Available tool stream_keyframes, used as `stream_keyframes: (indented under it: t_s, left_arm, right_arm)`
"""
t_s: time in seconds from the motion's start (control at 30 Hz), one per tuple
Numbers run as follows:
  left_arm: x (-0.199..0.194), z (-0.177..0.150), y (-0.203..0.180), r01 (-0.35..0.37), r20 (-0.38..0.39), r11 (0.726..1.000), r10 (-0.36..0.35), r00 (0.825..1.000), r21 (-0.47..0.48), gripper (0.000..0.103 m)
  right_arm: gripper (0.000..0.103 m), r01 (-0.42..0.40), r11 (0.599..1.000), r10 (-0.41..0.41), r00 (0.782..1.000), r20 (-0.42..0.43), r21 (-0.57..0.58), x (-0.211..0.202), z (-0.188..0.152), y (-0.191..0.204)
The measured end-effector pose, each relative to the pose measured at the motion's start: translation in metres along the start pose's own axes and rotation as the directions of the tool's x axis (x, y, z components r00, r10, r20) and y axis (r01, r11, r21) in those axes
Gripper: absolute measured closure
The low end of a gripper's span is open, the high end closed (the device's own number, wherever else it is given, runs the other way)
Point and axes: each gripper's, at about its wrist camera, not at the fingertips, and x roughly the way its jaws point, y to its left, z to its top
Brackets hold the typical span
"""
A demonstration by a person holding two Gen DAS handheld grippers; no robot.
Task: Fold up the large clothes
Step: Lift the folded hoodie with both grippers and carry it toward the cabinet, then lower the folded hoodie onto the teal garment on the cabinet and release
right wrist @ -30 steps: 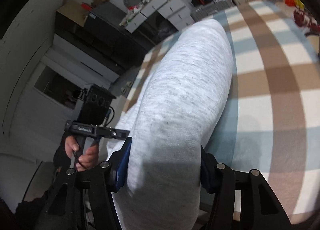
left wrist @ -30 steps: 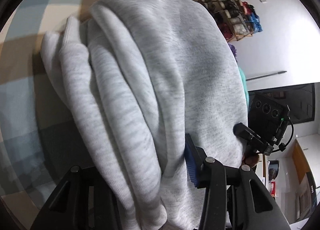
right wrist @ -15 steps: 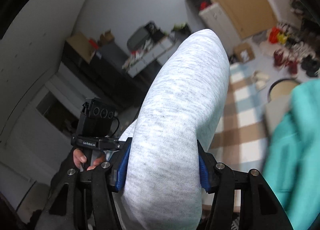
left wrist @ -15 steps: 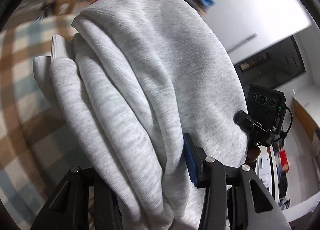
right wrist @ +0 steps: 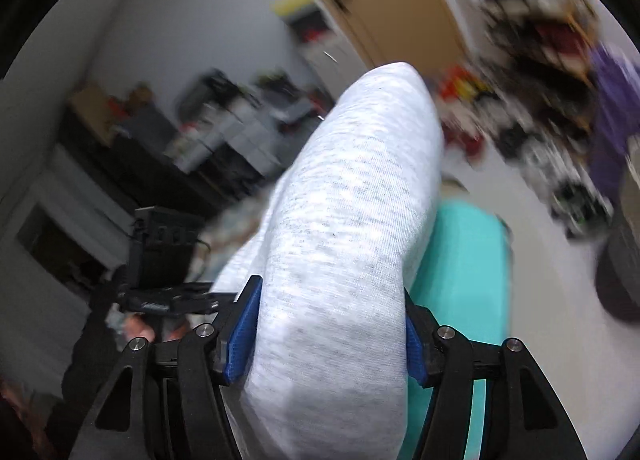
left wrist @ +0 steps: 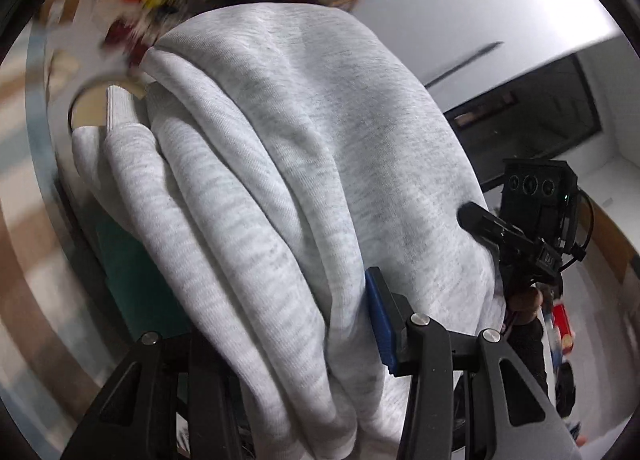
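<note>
A folded, bulky light grey sweatshirt fills the middle of both wrist views, carried in the air between two hand-held grippers rather than lying on any surface. In the left wrist view, the left hand-held gripper is clamped on the thick stack of folds: its blue pad presses into the fabric on the right side, while the other finger is hidden behind the cloth. Several rounded layers of the sweatshirt bulge out past the fingers, and a ribbed cuff pokes out at the upper left of the bundle. Beyond the bundle on the right, the other hand-held gripper shows as a black device with a small camera block, held by a hand in a dark sleeve. In the right wrist view, the right hand-held gripper has the grey roll between its two blue pads; both pads still touch the fabric, and its jaws are opening at this moment. The roll stands up and away from this gripper like a thick rounded column. Just beside and below the roll lies a turquoise garment, flat and spread out; what it rests on cannot be told. To the left of the roll the left hand-held gripper appears as a black device held by a hand. The background is blurred: a pale wall, a wooden door, dark cabinets and cluttered shelves.
</note>
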Motion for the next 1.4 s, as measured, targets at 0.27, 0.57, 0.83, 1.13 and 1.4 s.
stream_keyframes:
  t_s: [0.27,0.57,0.83,1.13,1.4]
  left_arm:
    - [0.017,-0.008,0.044,0.107,0.065,0.993,-0.103,0.993,-0.050,0.056]
    - [-0.054,-0.007,0.014,-0.074,0.190,0.997,0.068,0.979,0.023,0.056]
    - [0.002,0.055,-0.042,-0.006,0.160,0.990,-0.017,0.987,0.142,0.050]
    - [0.077,0.073,0.057,0.094,0.066,0.987,-0.086,0.994,-0.133,0.082]
    - [0.060,0.070,0.040,-0.031,0.041,0.996,0.035,0.999,-0.079,0.091]
  right_arm:
    - [0.030,0.101,0.992,-0.099,0.995,0.031,-0.079,-0.017,-0.020,-0.011]
    - [0.030,0.307,0.875,-0.232,0.944,0.233,-0.373,-0.073,-0.062,0.093]
    - [0.016,0.510,0.752,-0.523,0.847,0.094,-0.418,0.020,-0.110,0.065]
    - [0.035,0.412,0.845,-0.400,0.910,0.109,-0.342,0.007,-0.107,0.047]
    - [0.069,0.133,0.976,-0.105,0.981,0.163,-0.174,-0.042,-0.060,0.063]
